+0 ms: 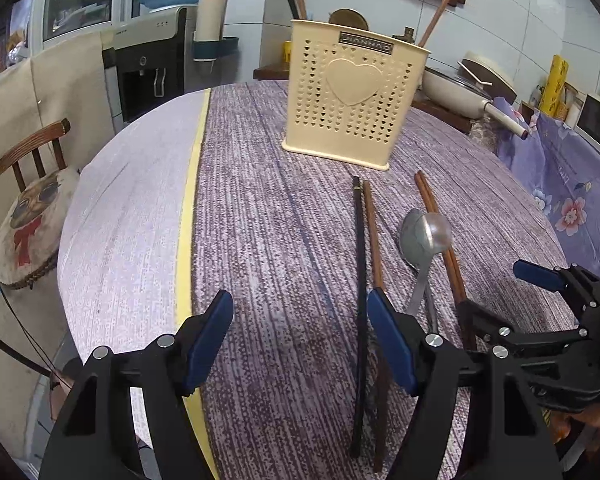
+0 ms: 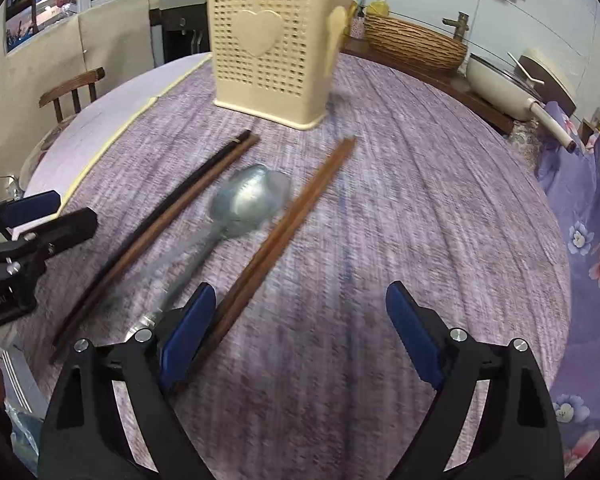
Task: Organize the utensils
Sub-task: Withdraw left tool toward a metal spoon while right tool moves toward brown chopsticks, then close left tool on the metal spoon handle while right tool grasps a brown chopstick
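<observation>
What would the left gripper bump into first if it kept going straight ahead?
Probably just the purple tablecloth. The left gripper is open, with bare cloth between its fingers. The black chopstick lies just inside the right-side finger; the cream holder stands farther on, slightly right. Depth is unclear.

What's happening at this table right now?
A person holds two grippers over a table, tidying utensils. Both the left gripper and right gripper are open and hold nothing. A black-and-brown chopstick pair, a metal spoon and a brown chopstick pair lie loose in front of the cream holder.
</observation>
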`<state>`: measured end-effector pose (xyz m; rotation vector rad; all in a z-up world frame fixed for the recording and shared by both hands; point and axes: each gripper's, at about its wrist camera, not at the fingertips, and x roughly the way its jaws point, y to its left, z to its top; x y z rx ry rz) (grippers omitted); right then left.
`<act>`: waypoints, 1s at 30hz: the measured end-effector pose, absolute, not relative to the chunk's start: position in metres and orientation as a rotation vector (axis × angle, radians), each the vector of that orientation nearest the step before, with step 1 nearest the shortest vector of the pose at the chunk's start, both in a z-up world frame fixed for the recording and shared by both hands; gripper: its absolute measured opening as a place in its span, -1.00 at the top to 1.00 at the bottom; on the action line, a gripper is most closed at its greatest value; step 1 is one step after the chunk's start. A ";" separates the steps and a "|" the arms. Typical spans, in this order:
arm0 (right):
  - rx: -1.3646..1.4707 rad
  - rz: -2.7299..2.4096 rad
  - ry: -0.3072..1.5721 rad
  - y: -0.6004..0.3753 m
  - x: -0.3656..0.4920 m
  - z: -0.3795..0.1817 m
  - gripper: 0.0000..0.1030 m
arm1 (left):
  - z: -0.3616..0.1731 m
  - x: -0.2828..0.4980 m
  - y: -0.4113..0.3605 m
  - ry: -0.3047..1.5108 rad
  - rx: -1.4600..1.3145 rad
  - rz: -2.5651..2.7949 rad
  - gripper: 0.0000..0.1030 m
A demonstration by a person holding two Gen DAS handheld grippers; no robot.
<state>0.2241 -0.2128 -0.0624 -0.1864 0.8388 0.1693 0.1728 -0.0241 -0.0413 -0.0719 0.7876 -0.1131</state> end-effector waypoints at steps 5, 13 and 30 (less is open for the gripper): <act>-0.085 0.168 0.844 -0.242 0.219 -0.061 -0.67 | -0.042 0.177 -0.042 0.800 -0.061 -0.182 -0.19; 0.010 0.159 0.837 -0.262 0.216 -0.062 -0.65 | -0.040 0.197 -0.081 0.824 0.015 -0.296 0.15; 0.079 0.158 0.826 -0.282 0.216 -0.059 -0.65 | -0.053 0.233 -0.112 0.911 0.079 -0.351 0.41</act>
